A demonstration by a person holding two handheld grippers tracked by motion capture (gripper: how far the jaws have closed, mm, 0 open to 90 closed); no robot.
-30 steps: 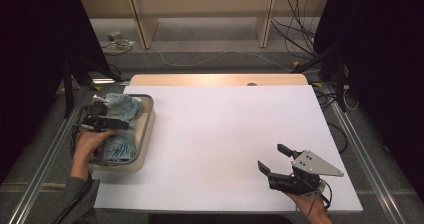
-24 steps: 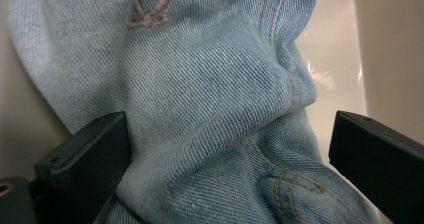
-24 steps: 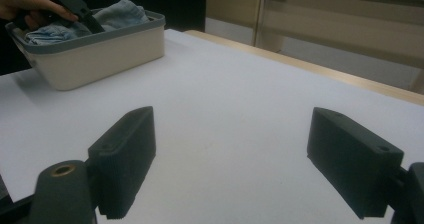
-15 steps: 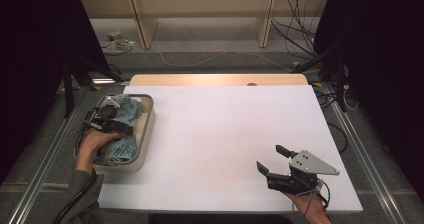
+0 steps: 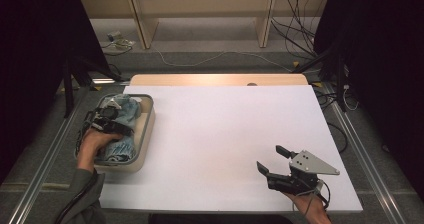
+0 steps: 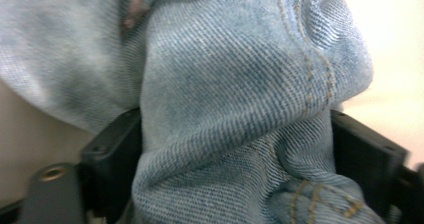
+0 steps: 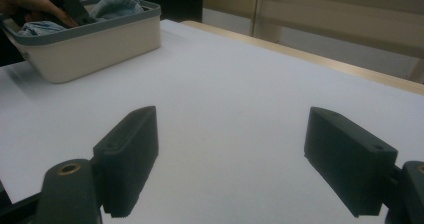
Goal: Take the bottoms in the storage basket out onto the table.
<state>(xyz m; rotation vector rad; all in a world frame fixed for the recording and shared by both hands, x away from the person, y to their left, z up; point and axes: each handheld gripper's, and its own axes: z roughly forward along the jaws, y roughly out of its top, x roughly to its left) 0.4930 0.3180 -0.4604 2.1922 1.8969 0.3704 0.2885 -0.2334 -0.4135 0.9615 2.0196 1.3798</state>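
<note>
A crumpled blue denim garment (image 5: 125, 111) lies in a beige basket with a grey rim (image 5: 146, 119) at the table's left edge. My left gripper (image 5: 107, 118) reaches down into the basket, with a hand behind it. In the left gripper view its jaws have just been closing, and a thick seamed fold of the denim (image 6: 240, 74) is bunched between them and touches both; left gripper (image 6: 232, 134). My right gripper (image 5: 270, 158) rests low at the table's near right corner, open, with bare white table between its jaws (image 7: 232, 116). The basket (image 7: 100, 39) stands far off to its left.
The white table top (image 5: 225, 129) spreads wide between the basket and the right gripper. A wooden strip (image 5: 215, 79) runs along its far edge. Beyond it are shelf legs and cables on the floor, and metal rails run along both sides of the table.
The left gripper has sunk a little deeper into the denim in the basket. The right gripper has stayed where it was.
</note>
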